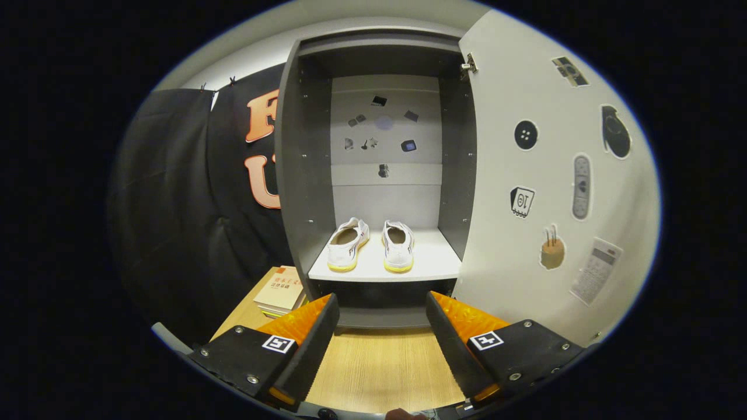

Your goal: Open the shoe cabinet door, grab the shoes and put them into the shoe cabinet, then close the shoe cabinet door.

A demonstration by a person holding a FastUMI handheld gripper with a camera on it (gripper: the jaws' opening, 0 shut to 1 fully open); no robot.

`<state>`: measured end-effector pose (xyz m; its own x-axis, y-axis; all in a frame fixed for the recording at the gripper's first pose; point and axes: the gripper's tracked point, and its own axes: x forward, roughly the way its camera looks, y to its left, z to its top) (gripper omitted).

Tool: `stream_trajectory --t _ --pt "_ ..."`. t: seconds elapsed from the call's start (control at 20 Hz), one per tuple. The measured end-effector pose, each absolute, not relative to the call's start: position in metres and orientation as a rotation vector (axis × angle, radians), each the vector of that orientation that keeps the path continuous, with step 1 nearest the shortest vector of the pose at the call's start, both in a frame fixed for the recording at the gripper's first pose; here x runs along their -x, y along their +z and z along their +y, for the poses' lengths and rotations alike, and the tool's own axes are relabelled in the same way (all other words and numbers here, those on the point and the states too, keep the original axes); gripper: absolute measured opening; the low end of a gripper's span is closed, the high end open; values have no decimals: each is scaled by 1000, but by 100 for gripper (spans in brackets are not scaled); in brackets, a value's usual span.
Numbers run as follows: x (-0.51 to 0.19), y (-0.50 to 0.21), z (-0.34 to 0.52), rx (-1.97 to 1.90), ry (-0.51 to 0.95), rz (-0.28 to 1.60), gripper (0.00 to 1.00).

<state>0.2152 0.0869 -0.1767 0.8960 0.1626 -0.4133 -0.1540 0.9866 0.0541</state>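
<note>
On the pale shelf (435,256) inside the shoe cabinet (303,175), two white shoes are sitting side by side, heels toward the camera; the left shoe (348,245) is angling slightly outward, the right shoe (398,246) is pointing straight toward the back panel (385,198); neither appears to be touching the other, and both are resting well back from the shelf's front lip. Above them the back panel is carrying a scatter of small stickers; the grey side walls are framing the opening. The cabinet door (537,175) is standing swung wide to the right, hinged at its top corner, its inner face dotted with more stickers. The gripper (382,332) is hovering in front of and below the shelf, its fingers spread apart and holding nothing, with bare wooden tabletop (379,367) showing between them. Left of the cabinet, a stack of books (281,291) is lying on the table against the black cloth wall.

Judging by this arrangement, the placing step looks finished and the closing step is now in hand; the next move is calling for the gripper to travel rightward to the far edge of the door, meet its face or rim, and push it round in an arc toward the cabinet front, keeping clear of the shoes' heels.
</note>
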Motion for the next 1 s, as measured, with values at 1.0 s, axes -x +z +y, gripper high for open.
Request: stream_trajectory --t 1.0 --pt "-88 -142 -121 -148 263 346 93"
